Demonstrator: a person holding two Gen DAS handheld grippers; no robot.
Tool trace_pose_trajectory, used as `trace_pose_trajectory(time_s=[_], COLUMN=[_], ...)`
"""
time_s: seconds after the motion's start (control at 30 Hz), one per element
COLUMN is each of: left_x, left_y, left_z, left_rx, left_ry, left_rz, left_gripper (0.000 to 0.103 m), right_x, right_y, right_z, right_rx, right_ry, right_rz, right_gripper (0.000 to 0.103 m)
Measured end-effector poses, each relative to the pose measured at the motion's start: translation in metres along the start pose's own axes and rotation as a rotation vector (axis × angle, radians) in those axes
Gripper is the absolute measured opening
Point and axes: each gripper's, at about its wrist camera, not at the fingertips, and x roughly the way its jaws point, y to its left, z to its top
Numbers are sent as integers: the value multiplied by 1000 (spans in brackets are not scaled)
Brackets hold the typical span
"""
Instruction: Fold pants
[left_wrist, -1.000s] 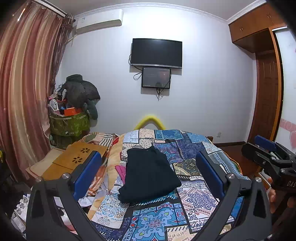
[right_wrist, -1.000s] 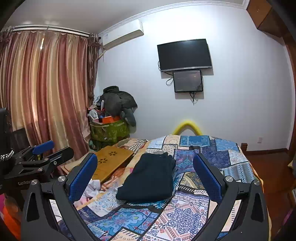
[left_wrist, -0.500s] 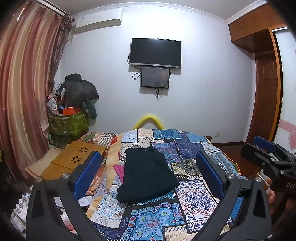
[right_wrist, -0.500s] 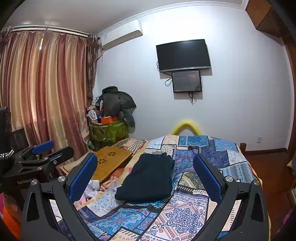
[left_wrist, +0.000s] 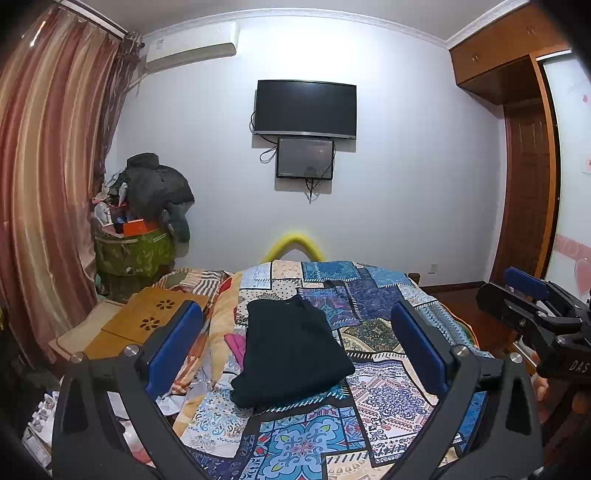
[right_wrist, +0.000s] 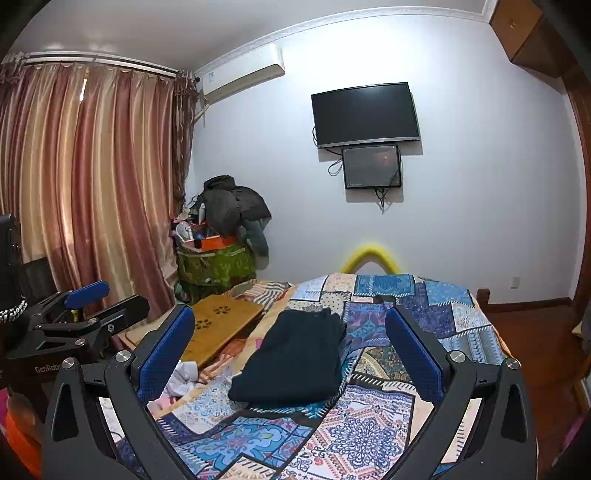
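The dark pants (left_wrist: 291, 350) lie folded into a compact, roughly rectangular bundle on the patchwork quilt (left_wrist: 373, 398), toward the left half of the bed, their long side running away from the cameras. In the right wrist view the same pants (right_wrist: 295, 362) sit with a thick folded edge nearest the lens and the layers stacked along the right side.

The left gripper (left_wrist: 295, 354) is held back from the bundle and above the near end of the bed; its jaws stand wide apart with nothing between them, and the pants appear framed in the gap between the blue pads (left_wrist: 173, 347), clear of both. The right gripper (right_wrist: 291, 354) is likewise spread wide and empty, also well short of the pants, which show between its two fingers without touching either. Each gripper shows at the edge of the other's view: the right one at the far right of the left wrist view, the left one at the far left of the right wrist view.

Left of the bed lies a wooden lap desk (left_wrist: 147, 321) with flower-shaped cut-outs, near some loose pale and pink cloth. Beyond it a green bin (right_wrist: 214, 266) is heaped with dark clothing, beside striped curtains (right_wrist: 92, 184). On the far wall hangs a television (left_wrist: 306, 109) with a smaller screen (left_wrist: 305, 158) just under it
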Motion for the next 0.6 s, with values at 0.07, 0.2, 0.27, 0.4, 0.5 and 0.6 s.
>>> trace_pose_trajectory(time_s=[0.07, 0.2, 0.27, 0.4, 0.5, 0.6], left_x=[0, -1, -1, -2, -3, -4], left_y=[0, 0, -1, -4, -6, -8], left_z=[0, 1, 1, 1, 1, 2], left_rx=[1, 1, 5, 25, 38, 48], left_ry=[0, 2, 9, 9, 5, 3], left_rz=[-4, -10, -23, -36, -37, -41], left_gripper=[103, 103, 103, 103, 103, 103], right_x=[0, -1, 0, -1, -1, -2], right_y=[0, 0, -1, -1, -1, -1], right_z=[0, 0, 0, -1, -1, -1], right_rx=[0, 2, 3, 4, 4, 4], right_ry=[0, -3, -3, -5, -5, -6], right_rz=[-3, -4, -5, -6, -7, -8], right_gripper=[103, 103, 103, 103, 103, 103])
